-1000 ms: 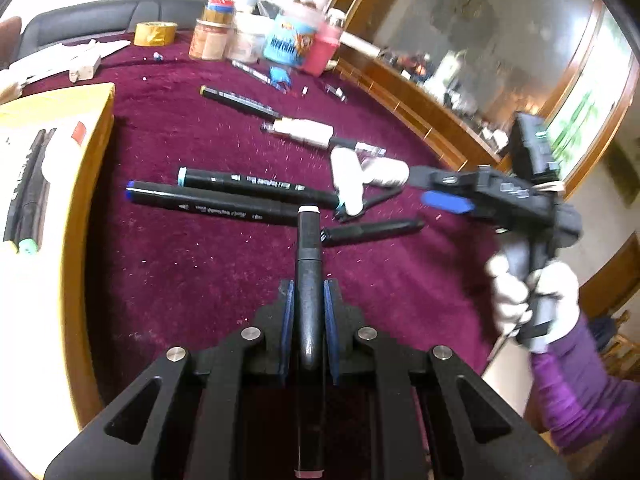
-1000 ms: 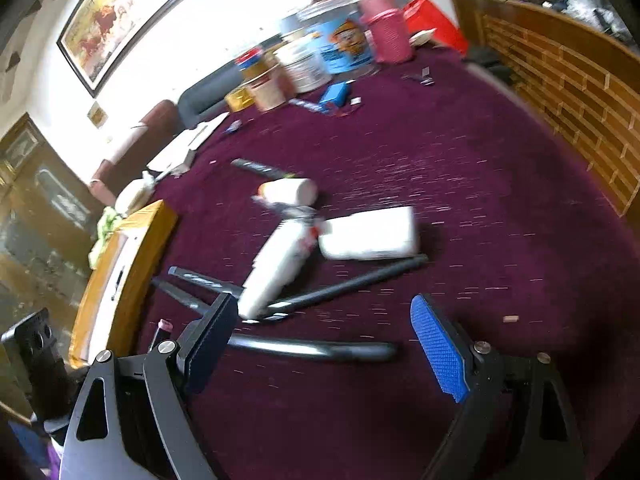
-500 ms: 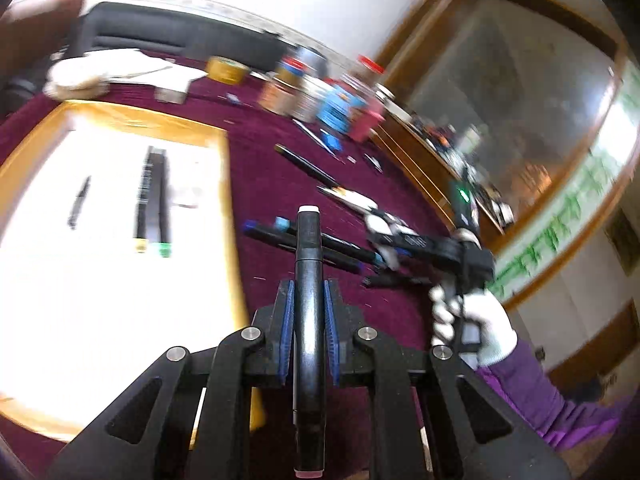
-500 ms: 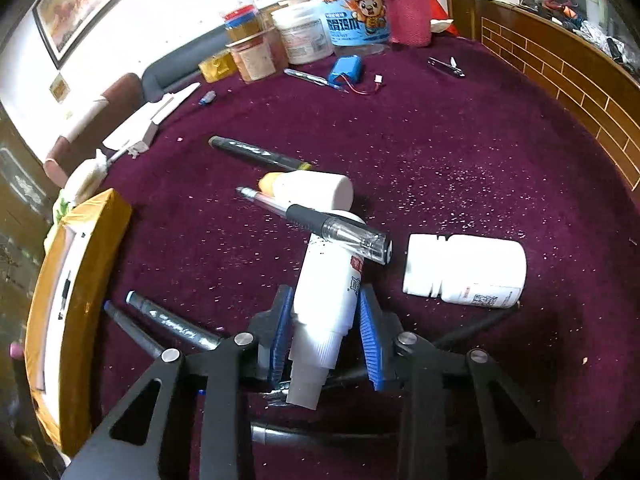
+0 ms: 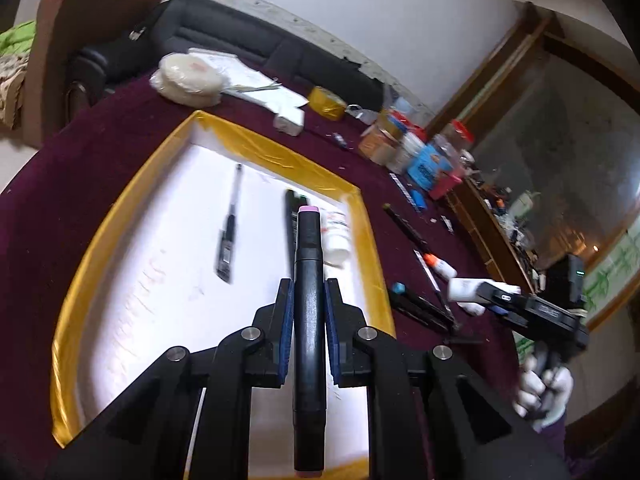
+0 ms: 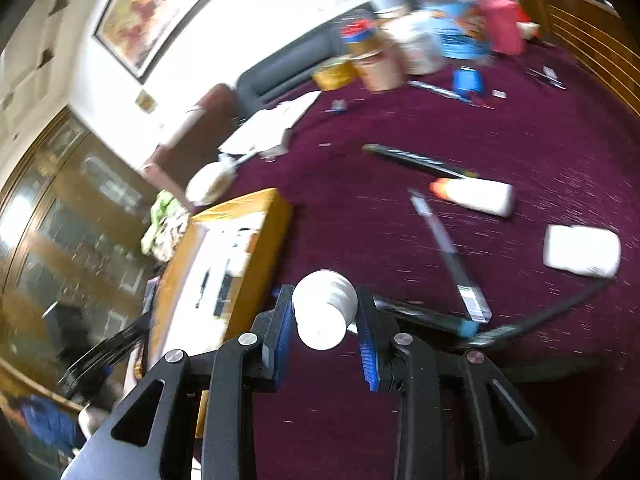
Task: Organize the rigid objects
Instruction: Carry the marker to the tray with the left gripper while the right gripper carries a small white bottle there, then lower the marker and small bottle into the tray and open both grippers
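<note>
My left gripper (image 5: 308,292) is shut on a black marker (image 5: 308,248) with pink ends, held above the white floor of the yellow-rimmed tray (image 5: 280,152). In the tray lie a black pen (image 5: 228,240), dark markers and a small white bottle (image 5: 338,236). The jaws of my right gripper (image 6: 325,308) are closing, and their blue pads press on a white bottle (image 6: 324,304) lifted off the purple cloth, its round end facing the camera. The tray (image 6: 256,204) lies to that gripper's left.
On the cloth lie a glue bottle with an orange cap (image 6: 476,196), a white jar (image 6: 582,250), a clear pen (image 6: 444,248) and black markers (image 6: 412,158). Jars and tubs (image 5: 420,156) and a yellow tape roll (image 5: 328,104) crowd the far side. A wooden rail borders the right.
My left gripper has swung left with the marker, from over the cloth to over the tray. My right gripper has closed on the white bottle and raised it off the cloth.
</note>
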Available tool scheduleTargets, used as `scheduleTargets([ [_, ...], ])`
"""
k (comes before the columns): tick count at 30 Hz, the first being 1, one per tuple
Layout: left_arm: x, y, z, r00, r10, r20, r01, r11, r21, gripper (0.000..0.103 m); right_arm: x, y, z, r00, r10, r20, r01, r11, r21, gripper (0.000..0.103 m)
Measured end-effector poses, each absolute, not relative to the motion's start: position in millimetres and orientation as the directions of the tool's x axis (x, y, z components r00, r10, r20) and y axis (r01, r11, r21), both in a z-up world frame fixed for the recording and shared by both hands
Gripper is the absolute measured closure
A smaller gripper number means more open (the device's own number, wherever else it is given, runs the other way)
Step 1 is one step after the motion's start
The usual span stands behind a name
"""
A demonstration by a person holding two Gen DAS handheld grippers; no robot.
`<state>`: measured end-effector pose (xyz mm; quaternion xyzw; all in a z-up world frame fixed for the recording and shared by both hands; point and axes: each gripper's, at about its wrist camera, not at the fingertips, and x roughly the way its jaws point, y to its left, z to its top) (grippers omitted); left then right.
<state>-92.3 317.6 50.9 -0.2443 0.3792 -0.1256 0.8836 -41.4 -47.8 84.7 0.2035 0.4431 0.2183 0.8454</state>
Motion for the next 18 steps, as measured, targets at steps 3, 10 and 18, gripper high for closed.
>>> scheduleTargets([
  [3, -76.9, 330.9, 41.4, 0.657, -0.407, -0.634, -0.009, 0.838, -0.546, 0.091, -35.0, -16.9, 88.6, 0.465, 0.613, -0.639, -0.234, 0.781, 0.578, 0.076],
  [10, -35.6, 344.2, 24.6, 0.609, -0.373, -0.700, -0.088, 0.845, -0.527, 0.091, -15.2, 68.0, 83.5, 0.363, 0.655, -0.663, -0.318, 0.756, 0.573, 0.076],
  [18, -4.2, 351.3, 25.4, 0.602, -0.298, -0.741, -0.148, 0.870, -0.470, 0.091, 16.5, 153.5, 56.9, 0.208, 0.636, -0.743, -0.363, 0.756, 0.545, 0.076],
])
